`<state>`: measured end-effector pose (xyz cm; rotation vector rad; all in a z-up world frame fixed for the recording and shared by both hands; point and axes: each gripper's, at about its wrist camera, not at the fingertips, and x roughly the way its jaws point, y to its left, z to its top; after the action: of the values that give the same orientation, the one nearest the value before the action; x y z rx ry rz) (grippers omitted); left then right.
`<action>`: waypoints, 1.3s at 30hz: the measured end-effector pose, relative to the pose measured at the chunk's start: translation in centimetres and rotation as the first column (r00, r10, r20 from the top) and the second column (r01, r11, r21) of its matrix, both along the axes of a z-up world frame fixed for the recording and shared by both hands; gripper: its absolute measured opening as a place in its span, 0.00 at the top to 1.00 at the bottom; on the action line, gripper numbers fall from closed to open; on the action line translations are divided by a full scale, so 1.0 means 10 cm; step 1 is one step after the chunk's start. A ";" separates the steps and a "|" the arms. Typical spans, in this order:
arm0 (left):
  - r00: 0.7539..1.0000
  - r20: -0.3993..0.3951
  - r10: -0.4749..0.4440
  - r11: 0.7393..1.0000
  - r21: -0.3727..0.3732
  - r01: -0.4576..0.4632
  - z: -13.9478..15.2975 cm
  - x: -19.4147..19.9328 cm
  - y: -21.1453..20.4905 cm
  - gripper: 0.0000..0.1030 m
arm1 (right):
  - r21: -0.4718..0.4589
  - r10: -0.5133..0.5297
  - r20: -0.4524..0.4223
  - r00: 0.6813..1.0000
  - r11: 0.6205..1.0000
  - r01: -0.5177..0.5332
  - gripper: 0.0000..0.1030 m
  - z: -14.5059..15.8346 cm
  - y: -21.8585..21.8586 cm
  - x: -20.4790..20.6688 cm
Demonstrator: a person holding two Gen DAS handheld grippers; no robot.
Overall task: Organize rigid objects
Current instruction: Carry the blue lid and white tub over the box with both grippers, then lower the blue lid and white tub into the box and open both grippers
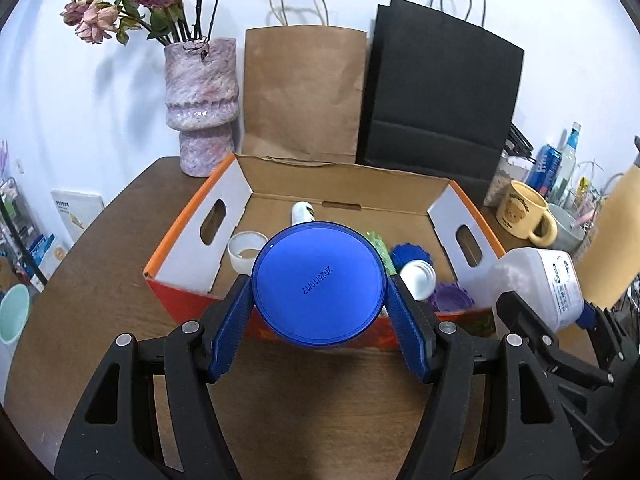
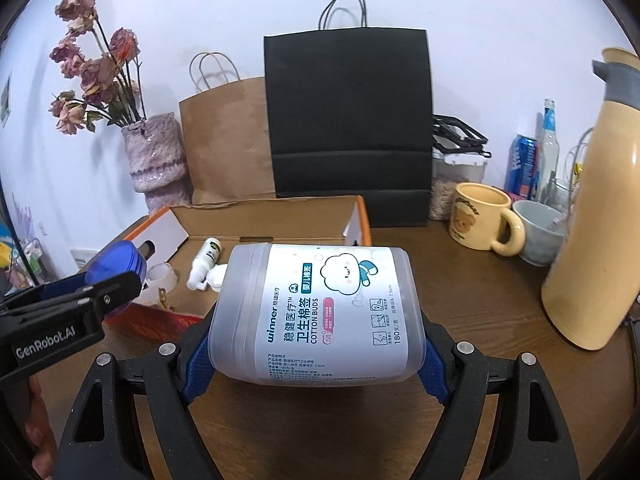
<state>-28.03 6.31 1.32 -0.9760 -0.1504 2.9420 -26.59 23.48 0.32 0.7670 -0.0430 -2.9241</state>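
Note:
My left gripper (image 1: pixel 320 308) is shut on a round blue jar (image 1: pixel 319 284), held just above the near wall of the open cardboard box (image 1: pixel 192 220); it also shows in the right wrist view (image 2: pixel 114 266). My right gripper (image 2: pixel 316 344) is shut on a frosted cotton-bud box (image 2: pixel 320 312) and holds it over the table to the right of the cardboard box (image 2: pixel 280 220); it also shows in the left wrist view (image 1: pixel 540 280). In the box lie a tape roll (image 1: pixel 246 254), a small white bottle (image 1: pixel 302 212), a white cap (image 1: pixel 418 276) and blue and purple lids (image 1: pixel 410 254).
A pink vase of dried roses (image 1: pixel 200 104), a brown paper bag (image 1: pixel 304 92) and a black paper bag (image 1: pixel 440 100) stand behind the box. At the right are a yellow mug (image 2: pixel 480 220), a grey bowl (image 2: pixel 540 232), a yellow thermos (image 2: pixel 596 208), a can and a bottle.

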 end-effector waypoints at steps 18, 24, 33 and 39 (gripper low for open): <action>0.999 -0.025 0.038 0.999 -0.034 -0.039 0.00 -0.52 -0.26 0.39 | 0.003 0.020 -0.009 1.000 1.000 -0.020 0.17 -0.04 -0.34 -0.50; 0.998 -0.028 0.055 0.997 -0.048 -0.056 -0.01 -0.68 -0.34 0.39 | 0.013 0.034 -0.011 0.999 0.999 -0.034 0.17 -0.04 -0.43 -0.68; 0.998 -0.027 0.053 0.996 -0.069 -0.055 -0.06 -0.89 -0.39 0.39 | 0.043 0.047 0.000 0.999 0.998 -0.047 0.17 -0.08 -0.52 -0.91; 0.999 -0.026 0.036 0.995 -0.092 -0.038 -0.10 -0.98 -0.39 0.39 | 0.067 0.049 0.013 0.999 0.996 -0.050 0.17 -0.10 -0.53 -1.01</action>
<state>-37.81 2.43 0.35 -0.9574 -0.0325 3.0180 -36.68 18.17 -0.72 0.7827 0.0735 -2.8876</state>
